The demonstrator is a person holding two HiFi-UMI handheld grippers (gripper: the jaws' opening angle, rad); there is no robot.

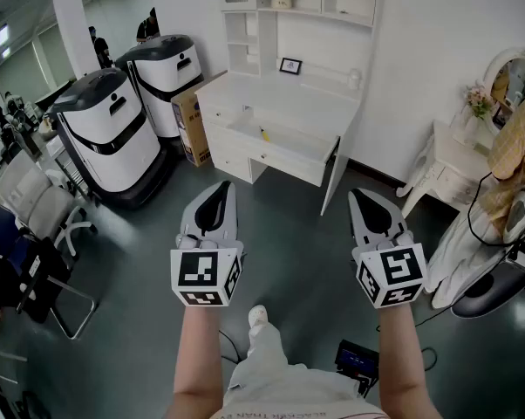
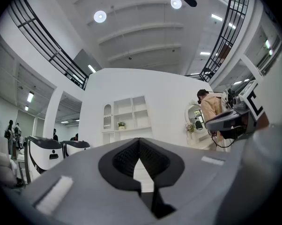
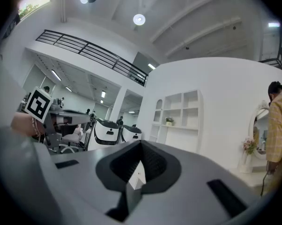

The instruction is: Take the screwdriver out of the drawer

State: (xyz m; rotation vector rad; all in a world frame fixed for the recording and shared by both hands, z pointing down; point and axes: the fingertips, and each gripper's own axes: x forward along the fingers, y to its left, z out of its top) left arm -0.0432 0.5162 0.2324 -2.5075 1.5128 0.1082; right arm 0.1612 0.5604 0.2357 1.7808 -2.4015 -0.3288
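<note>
Head view first: the person holds both tools out level over the grey floor, well short of the white desk (image 1: 280, 103). The left gripper (image 1: 223, 186) has its jaws pressed together, and so does the right gripper (image 1: 358, 194); neither carries anything. On the desk the drawer (image 1: 290, 157) stands pulled out, and in it lies a small yellow thing (image 1: 264, 134), presumably the screwdriver, though it is too small to be sure. Two white-and-black machines (image 1: 114, 129) stand at the left, with a cardboard box (image 1: 191, 116) between them and the desk.

Over to the left gripper view: the jaws meet at their tips with nothing between them, and they point at the desk's shelf unit (image 2: 127, 116), where a potted plant (image 2: 121, 124) sits. A person (image 2: 209, 110) stands by a mirror at the right.

Right gripper view now: the jaws are closed tight and empty, aimed at the same shelves, with the machines off to the left.
</note>
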